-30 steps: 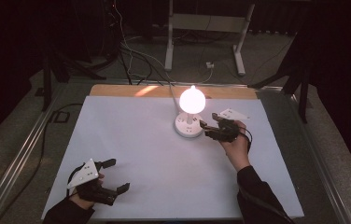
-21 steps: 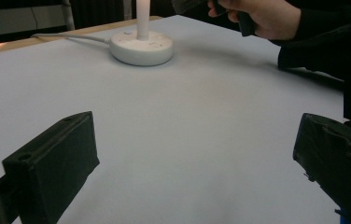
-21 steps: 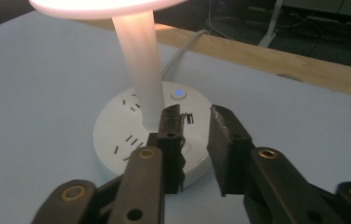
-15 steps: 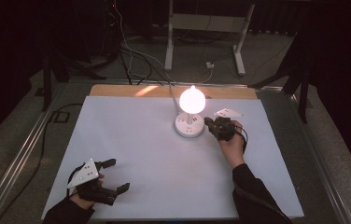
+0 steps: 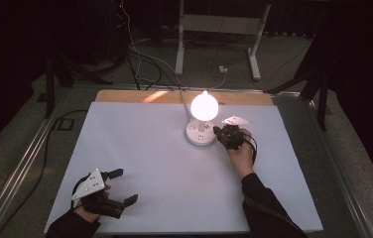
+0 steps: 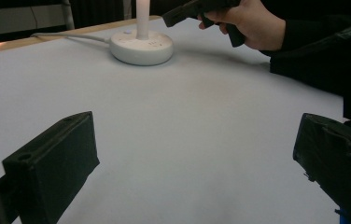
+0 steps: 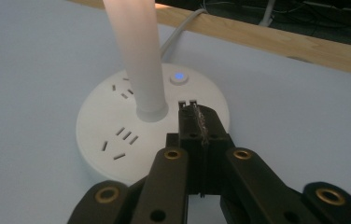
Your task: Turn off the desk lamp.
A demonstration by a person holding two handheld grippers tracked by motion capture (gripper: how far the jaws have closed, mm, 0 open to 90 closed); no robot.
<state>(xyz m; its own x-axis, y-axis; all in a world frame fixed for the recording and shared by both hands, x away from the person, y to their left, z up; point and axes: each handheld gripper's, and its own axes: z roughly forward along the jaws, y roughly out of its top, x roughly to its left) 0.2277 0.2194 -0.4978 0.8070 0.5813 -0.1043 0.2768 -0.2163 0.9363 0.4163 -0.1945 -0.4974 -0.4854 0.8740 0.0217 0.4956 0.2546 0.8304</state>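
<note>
Your left claw (image 5: 120, 187) sits wide apart, empty, low on the matte white surface (image 5: 140, 148). Middle-back stands the lamp (image 5: 203, 119): smooth round white base with sockets, upright stem, glowing ball on top. Your right claw (image 7: 196, 122) is pinched closed over the base, empty.

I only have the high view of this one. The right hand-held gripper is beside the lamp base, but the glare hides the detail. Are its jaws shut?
Observer: Yes. The right hand-held gripper has just closed, nothing between its jaws, tips over the lamp base.
Operator: Is there a button on the base?
Observer: A small round button, glowing blue, just beyond the tips.
Operator: And the left one?
Observer: The left hand-held gripper is wide open over bare white table.
</note>
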